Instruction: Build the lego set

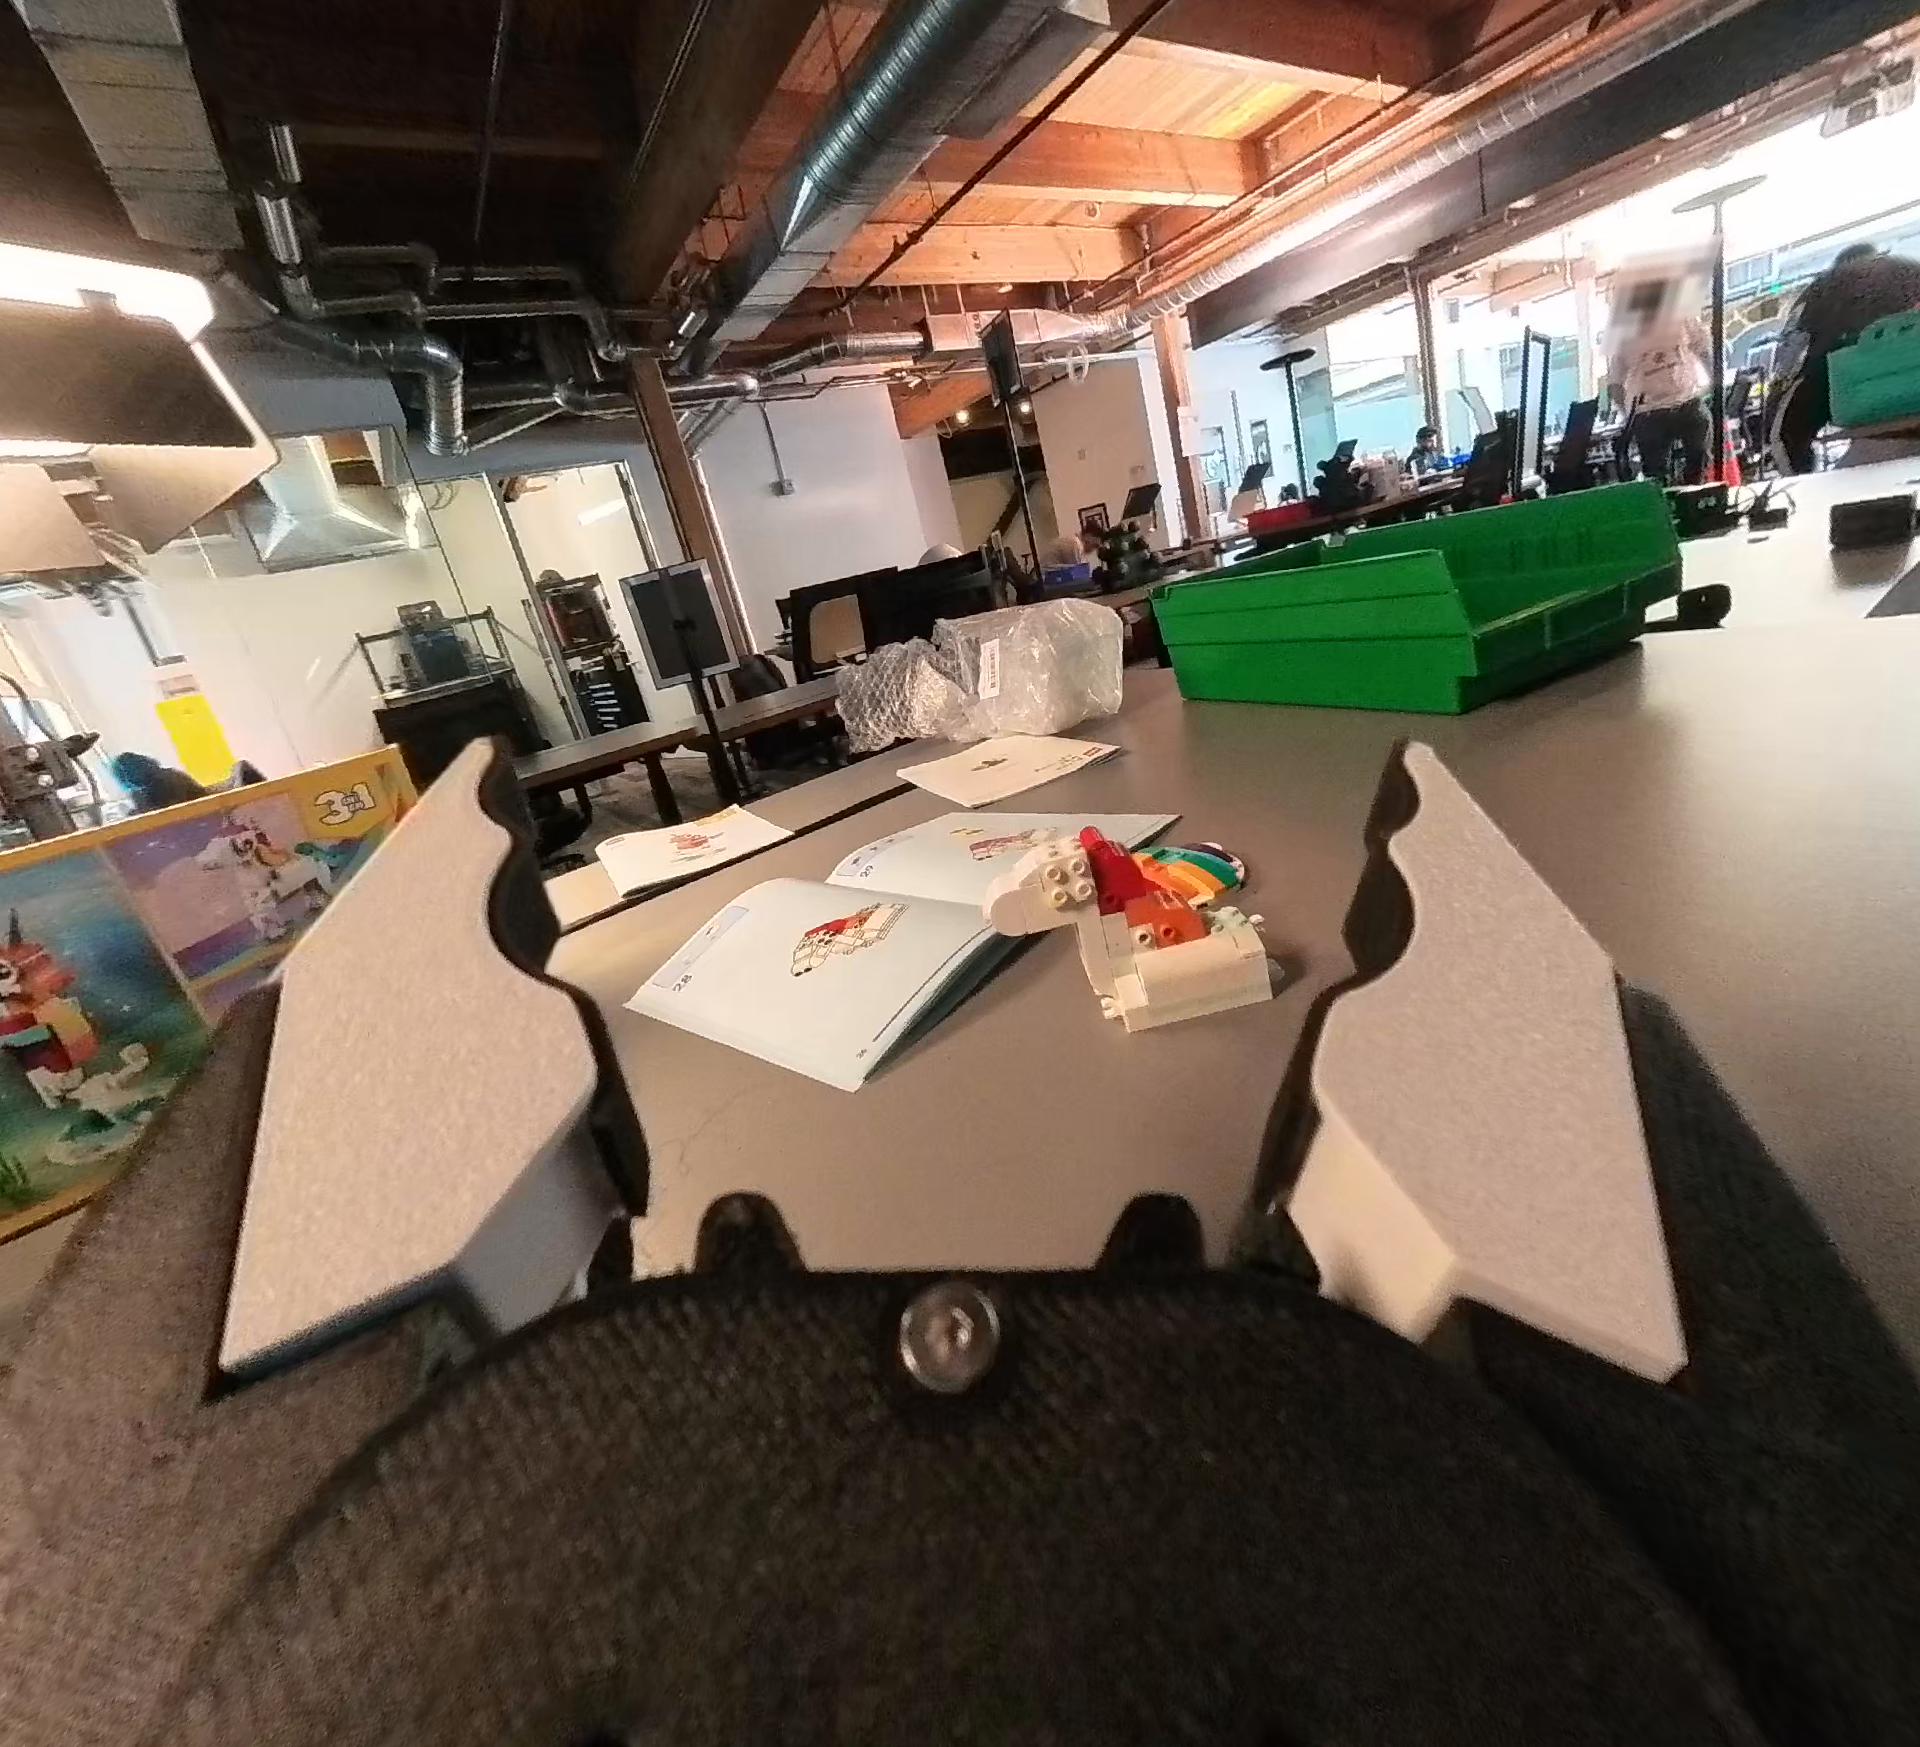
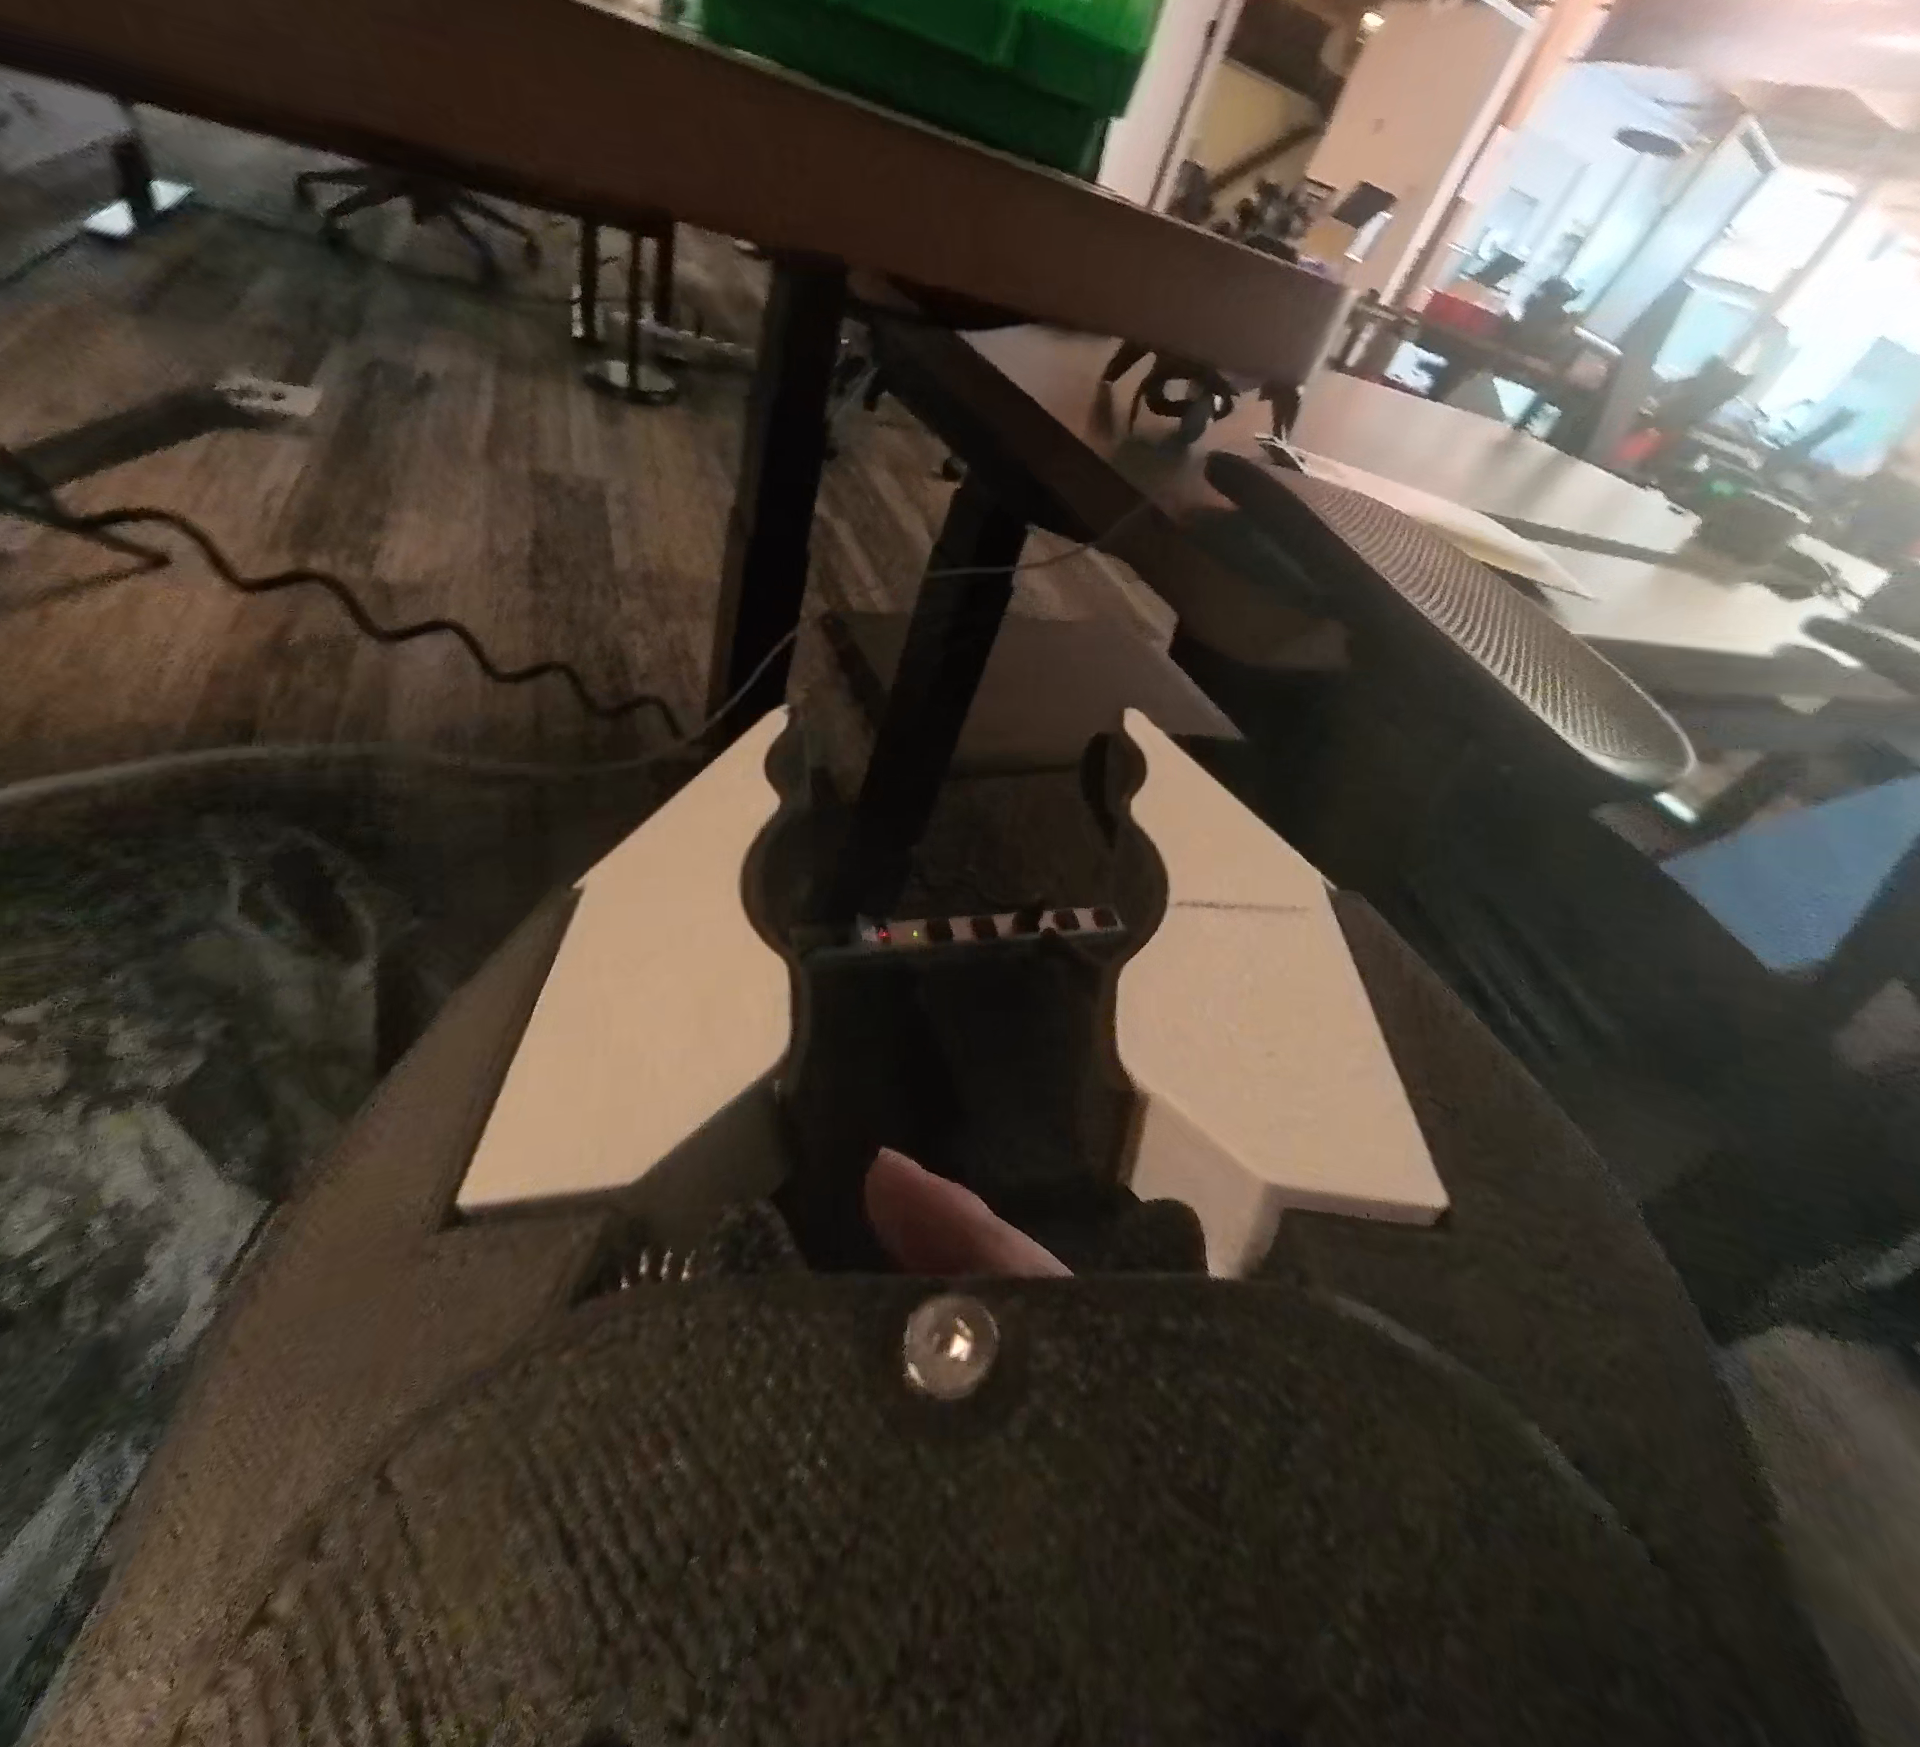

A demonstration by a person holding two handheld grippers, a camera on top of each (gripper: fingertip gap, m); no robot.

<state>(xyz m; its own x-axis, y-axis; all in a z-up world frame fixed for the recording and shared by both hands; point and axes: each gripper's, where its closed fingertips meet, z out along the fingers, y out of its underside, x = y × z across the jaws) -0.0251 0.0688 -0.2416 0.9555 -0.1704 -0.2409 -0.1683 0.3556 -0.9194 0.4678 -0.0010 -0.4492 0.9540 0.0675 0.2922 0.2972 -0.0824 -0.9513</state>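
Right now our lego model (image 1: 1138, 928) sits on the grey table (image 1: 1558, 866) in the middle of the left wrist view, a little right of centre; it leans on the edge of the open instruction booklet (image 1: 821, 970). We think it is light and hard, but it may break apart; the small red and orange bricks on top look like they could pop off if we squeeze there. We would take hold of the white blocky base low down, one finger on each flat side, and press softly.

Our left gripper (image 1: 951, 809) is held low, just above the table, and points at the model; its two fingers are spread wide and hold nothing; the model is between them in the picture but farther away, not touching. The lego box (image 1: 135, 949) stands at the left edge; a green bin (image 1: 1403, 627) is at the upper right, and a clear plastic bag (image 1: 997, 669) lies beyond the booklets.

Our right gripper (image 2: 956, 741) is well away from the work; it hangs below the table edge (image 2: 623, 139), which crosses the top of the right wrist view, and looks at table legs and a black cable (image 2: 416, 627) on the floor. Its fingers are partly open, closer together than the left pair, and hold nothing; a fingertip (image 2: 935, 1219) shows low in the gap. We judge it must come up over the table before it can help.
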